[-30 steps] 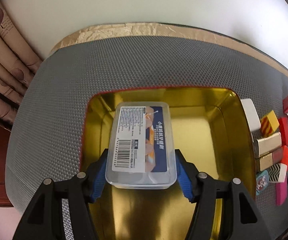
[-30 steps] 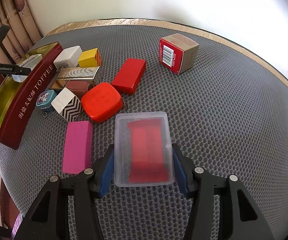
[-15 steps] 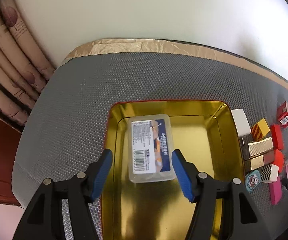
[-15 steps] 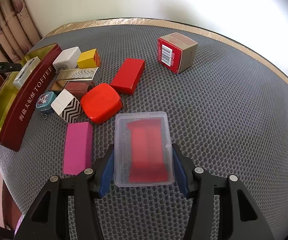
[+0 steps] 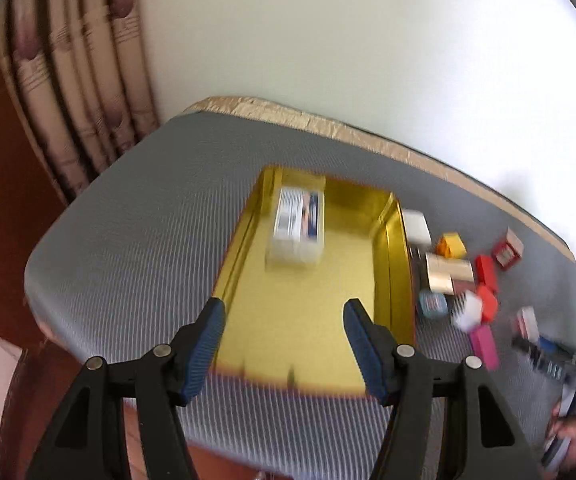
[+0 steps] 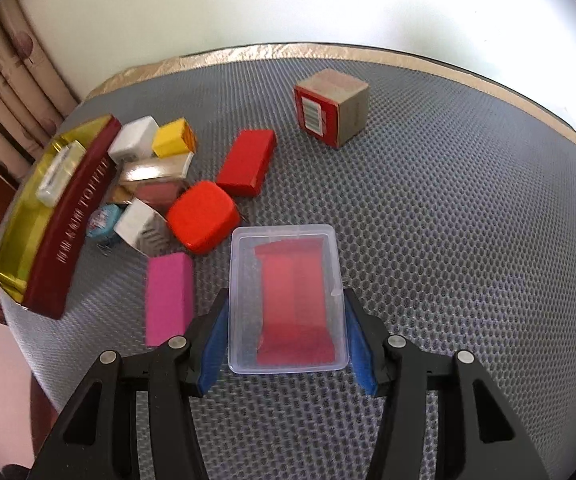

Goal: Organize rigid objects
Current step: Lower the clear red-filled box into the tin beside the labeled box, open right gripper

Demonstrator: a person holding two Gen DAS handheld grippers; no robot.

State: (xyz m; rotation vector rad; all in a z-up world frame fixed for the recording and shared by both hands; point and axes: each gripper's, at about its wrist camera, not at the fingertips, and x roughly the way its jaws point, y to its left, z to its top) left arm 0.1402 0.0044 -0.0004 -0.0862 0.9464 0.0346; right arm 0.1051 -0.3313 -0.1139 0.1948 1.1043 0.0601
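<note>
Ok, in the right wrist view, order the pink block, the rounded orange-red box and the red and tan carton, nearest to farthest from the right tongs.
1. Pink rectangular block, just left.
2. Rounded orange-red box, ahead-left.
3. Red and tan carton, far ahead.

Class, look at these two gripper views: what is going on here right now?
A person is sorting small boxes into a gold tin on a grey mat. The left gripper is open and empty above the tin's near end; a labelled clear box lies inside the tin. The right gripper is shut on a clear case with a red insert. Other small boxes sit loose beside the tin.
</note>
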